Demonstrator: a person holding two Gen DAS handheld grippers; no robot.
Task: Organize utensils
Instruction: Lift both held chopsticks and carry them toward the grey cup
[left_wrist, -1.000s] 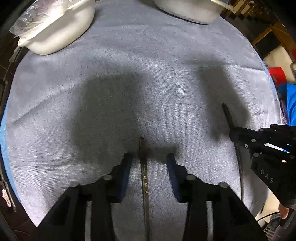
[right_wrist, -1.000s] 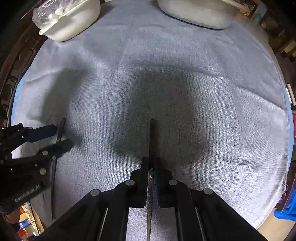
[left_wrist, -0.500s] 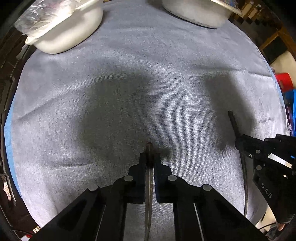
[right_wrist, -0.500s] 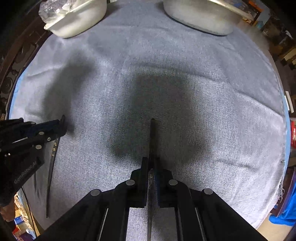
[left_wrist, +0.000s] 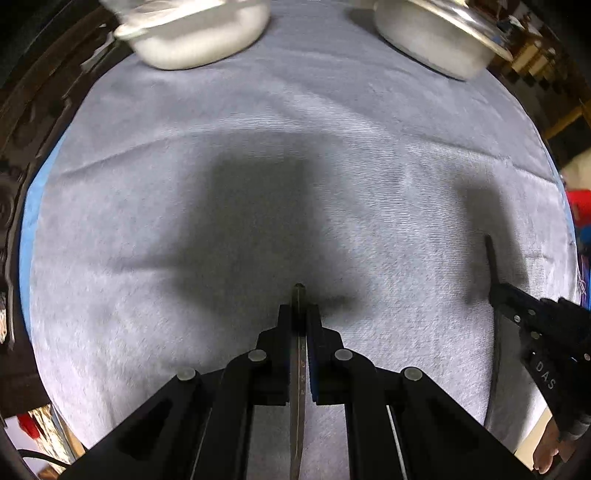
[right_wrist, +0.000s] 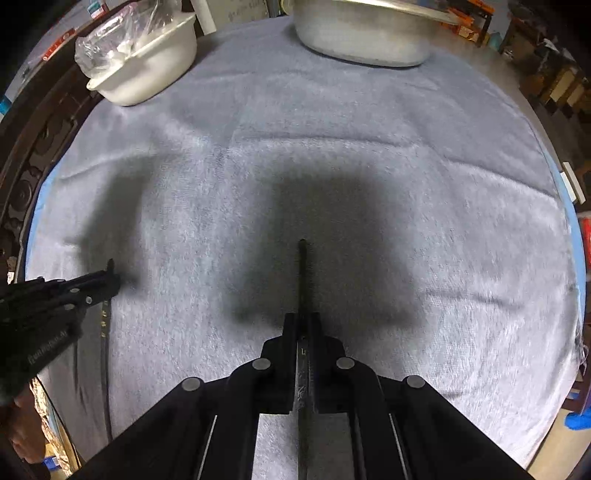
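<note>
Open grey cloth (right_wrist: 332, 166) ahead, white bowl (right_wrist: 147, 70) far left, metal basin (right_wrist: 365, 33) far right

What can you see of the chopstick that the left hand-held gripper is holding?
The chopstick is a thin, dark stick, apparently lacquered, with small gold marks along its shaft. The left hand-held gripper is shut on it near one end, so a short blunt tip sticks out past the fingers. It points away from the camera, over the grey towel. Its other end is hidden.

A cluttered home or storeroom: a tabletop under a grey-blue towel cloth (right_wrist: 332, 155) carries a white plastic basin (right_wrist: 147, 70) and a metal basin (right_wrist: 362, 37), beside dark carved wooden furniture (right_wrist: 33, 147) and stacked boxes (right_wrist: 554, 85).
</note>
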